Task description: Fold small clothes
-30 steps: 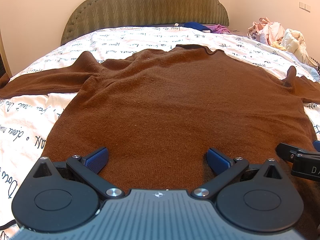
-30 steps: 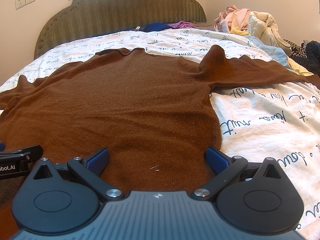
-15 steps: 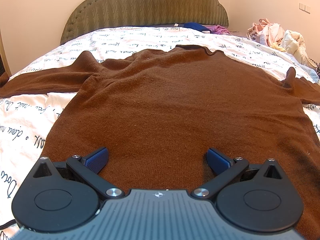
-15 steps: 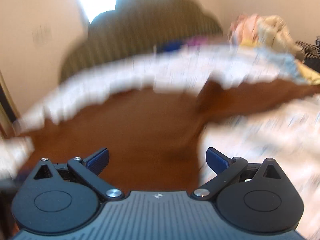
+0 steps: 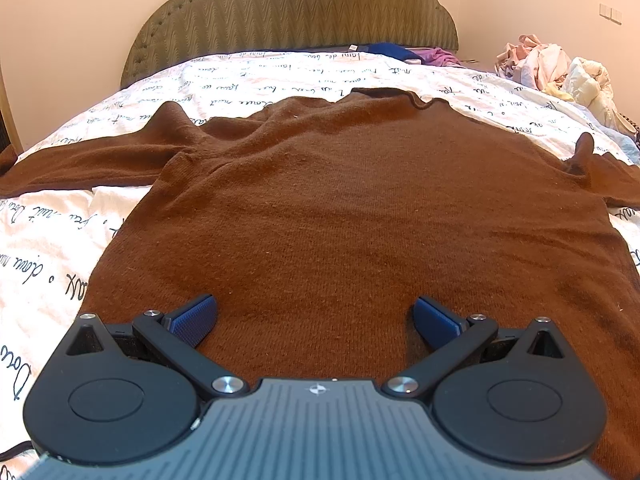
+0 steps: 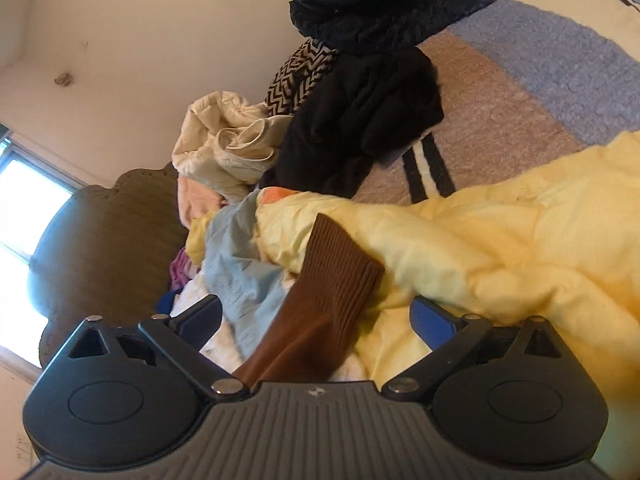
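Observation:
A brown knit sweater [image 5: 352,208] lies flat on the bed, neck toward the headboard, both sleeves spread out sideways. My left gripper [image 5: 315,318] is open and empty, low over the sweater's bottom hem. My right gripper [image 6: 316,316] is open and empty, tilted and turned toward the bed's right side. The ribbed cuff of the sweater's right sleeve [image 6: 332,276] lies between its fingers, resting on a yellow quilt [image 6: 500,248]. Neither pad touches the cuff.
The white script-printed bedsheet [image 5: 52,248] lies under the sweater, with a green headboard [image 5: 288,12] behind. A pile of clothes [image 5: 552,68] sits at the far right. In the right wrist view, black garments [image 6: 360,120], a cream garment [image 6: 228,148] and a striped rug [image 6: 520,80] lie beyond the quilt.
My right gripper has swung fast from the sweater's hem to the right, now over the right sleeve cuff. It has left the left wrist view. My left gripper has not moved.

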Motion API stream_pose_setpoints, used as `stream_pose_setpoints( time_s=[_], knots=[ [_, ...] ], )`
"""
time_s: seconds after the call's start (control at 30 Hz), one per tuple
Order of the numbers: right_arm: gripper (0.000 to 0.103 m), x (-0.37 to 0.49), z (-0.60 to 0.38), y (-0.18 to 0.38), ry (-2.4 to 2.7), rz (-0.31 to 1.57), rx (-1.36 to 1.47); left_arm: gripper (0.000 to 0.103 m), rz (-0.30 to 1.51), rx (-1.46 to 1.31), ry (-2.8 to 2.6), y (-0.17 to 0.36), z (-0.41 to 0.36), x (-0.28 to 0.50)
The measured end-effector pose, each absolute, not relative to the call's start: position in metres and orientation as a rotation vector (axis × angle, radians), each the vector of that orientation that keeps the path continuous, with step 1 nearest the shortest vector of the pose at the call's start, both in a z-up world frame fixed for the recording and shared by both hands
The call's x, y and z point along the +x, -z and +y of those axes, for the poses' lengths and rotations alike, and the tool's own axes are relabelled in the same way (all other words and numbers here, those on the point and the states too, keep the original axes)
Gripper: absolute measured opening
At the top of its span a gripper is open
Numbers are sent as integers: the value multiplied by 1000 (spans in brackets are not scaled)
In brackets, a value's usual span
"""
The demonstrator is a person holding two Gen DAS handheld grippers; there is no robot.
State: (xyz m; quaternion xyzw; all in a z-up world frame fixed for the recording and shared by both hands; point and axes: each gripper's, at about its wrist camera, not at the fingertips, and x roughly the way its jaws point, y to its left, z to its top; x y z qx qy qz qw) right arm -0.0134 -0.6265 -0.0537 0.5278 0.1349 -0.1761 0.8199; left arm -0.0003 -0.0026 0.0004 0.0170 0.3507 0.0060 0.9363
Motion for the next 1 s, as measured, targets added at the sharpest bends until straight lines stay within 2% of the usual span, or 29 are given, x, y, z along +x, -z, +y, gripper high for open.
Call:
stream_pose_setpoints(
  time_s=[0.07,0.1,0.13,0.2,0.33,0.47,0.67,0.77,0.87,0.9,0.97,1.0],
  knots=[
    [91,-2,-626,53,368,283,1073,103,717,33,-11,0,-3,0],
    [83,3,-627,51,374,290,1042,103,717,33,-11,0,-3,0],
    [54,6,-628,49,386,297,1016,103,717,32,-11,0,-3,0],
    [9,14,-633,53,399,330,996,103,717,29,-10,0,-2,0],
    [8,12,-626,45,402,292,945,103,716,22,-8,0,-2,0],
    [8,8,-572,-7,263,234,827,103,714,14,-5,-1,-1,0],
    [8,31,-384,-80,-217,230,656,103,712,11,-3,-1,0,0],
    [8,62,-284,-76,-444,292,730,103,711,11,-2,-2,0,0],
    [11,91,-196,-50,-574,383,808,103,710,14,0,-2,0,-1],
    [17,100,-174,-36,-587,428,843,103,709,13,2,-2,0,-1],
    [50,116,-145,-3,-605,554,912,103,708,9,5,-2,1,-2],
    [76,118,-138,9,-575,626,930,103,708,7,7,-2,1,-2]
  ],
)
